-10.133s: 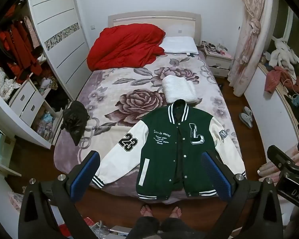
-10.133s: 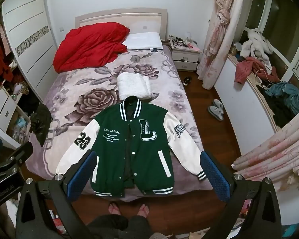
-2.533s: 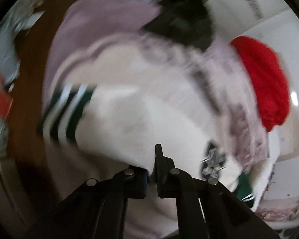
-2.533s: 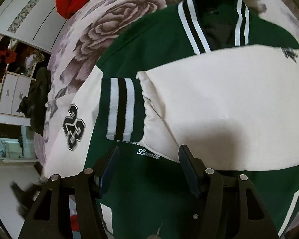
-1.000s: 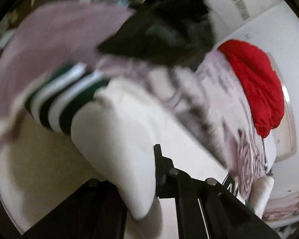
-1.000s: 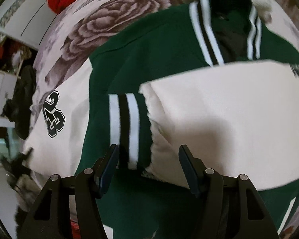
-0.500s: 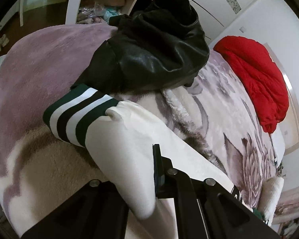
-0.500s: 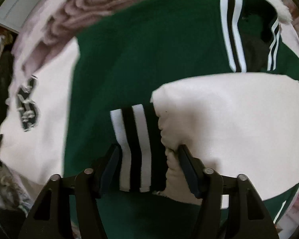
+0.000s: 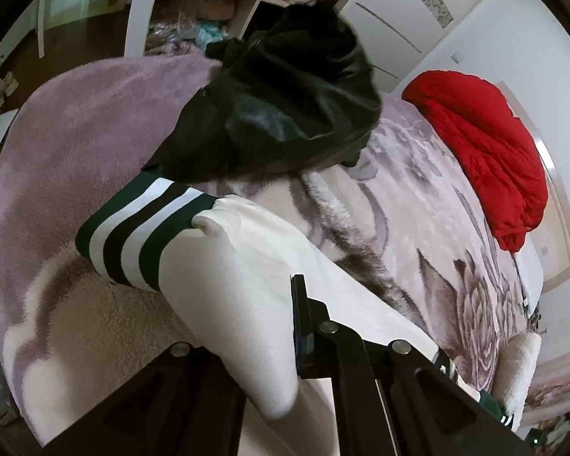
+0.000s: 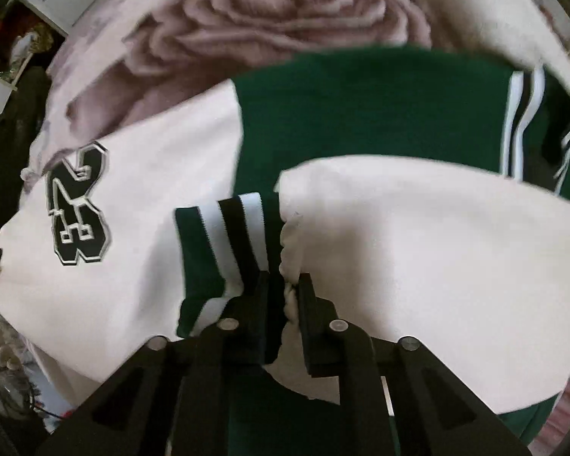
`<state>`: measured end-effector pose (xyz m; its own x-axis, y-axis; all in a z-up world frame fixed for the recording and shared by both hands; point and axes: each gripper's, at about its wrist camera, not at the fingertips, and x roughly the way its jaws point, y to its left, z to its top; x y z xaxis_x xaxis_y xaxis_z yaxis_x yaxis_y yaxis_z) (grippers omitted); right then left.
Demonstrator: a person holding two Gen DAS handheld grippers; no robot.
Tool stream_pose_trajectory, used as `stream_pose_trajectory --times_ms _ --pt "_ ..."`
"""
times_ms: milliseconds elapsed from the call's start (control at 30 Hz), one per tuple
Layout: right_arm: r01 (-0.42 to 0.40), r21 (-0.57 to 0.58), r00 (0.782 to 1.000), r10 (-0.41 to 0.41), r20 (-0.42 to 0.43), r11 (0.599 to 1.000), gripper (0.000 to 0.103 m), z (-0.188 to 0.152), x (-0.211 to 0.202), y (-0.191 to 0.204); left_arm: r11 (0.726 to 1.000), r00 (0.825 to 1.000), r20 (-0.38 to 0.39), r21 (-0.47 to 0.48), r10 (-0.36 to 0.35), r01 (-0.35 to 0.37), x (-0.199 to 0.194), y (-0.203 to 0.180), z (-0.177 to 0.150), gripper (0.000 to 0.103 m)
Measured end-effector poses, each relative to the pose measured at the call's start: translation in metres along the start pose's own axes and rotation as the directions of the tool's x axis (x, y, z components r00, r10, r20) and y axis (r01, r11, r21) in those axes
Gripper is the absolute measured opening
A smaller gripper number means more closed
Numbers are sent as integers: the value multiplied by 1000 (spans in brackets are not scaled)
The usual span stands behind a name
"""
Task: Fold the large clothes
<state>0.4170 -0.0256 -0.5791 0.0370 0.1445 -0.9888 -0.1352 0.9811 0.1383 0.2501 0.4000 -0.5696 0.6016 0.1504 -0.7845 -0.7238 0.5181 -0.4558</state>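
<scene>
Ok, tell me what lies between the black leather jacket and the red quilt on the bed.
Only bare floral blanket lies between the black leather jacket and the red quilt; the left wrist view shows it.

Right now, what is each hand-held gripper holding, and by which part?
Left hand-held gripper: shut on the jacket's white sleeve, just behind the striped cuff. Right hand-held gripper: jaws just closing on the other sleeve at its cuff seam.

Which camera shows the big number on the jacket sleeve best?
The right wrist view. The black number patch lies in full sight there on the white sleeve, though a little blurred. The left wrist view shows only that sleeve's striped cuff end, with no number showing.
</scene>
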Motion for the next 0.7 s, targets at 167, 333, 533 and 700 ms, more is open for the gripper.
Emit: stream_pose_trajectory --times_ms 167,333,533,700 --pt "-235 165 971 227 69 958 51 -28 -63 -63 999 998 56 37 6 -8 -27 -14 -5 0" --pt "-31 267 998 15 60 963 52 -79 -85 -152 992 987 157 120 19 -38 -69 -50 -14 0" --pt "396 225 915 -402 -20 890 77 -105 -47 -213 946 967 251 323 -55 -30 -115 -129 -26 0" --pt "296 266 953 -303 -16 917 77 -96 -26 -236 863 959 227 505 -169 32 -145 -219 -65 0"
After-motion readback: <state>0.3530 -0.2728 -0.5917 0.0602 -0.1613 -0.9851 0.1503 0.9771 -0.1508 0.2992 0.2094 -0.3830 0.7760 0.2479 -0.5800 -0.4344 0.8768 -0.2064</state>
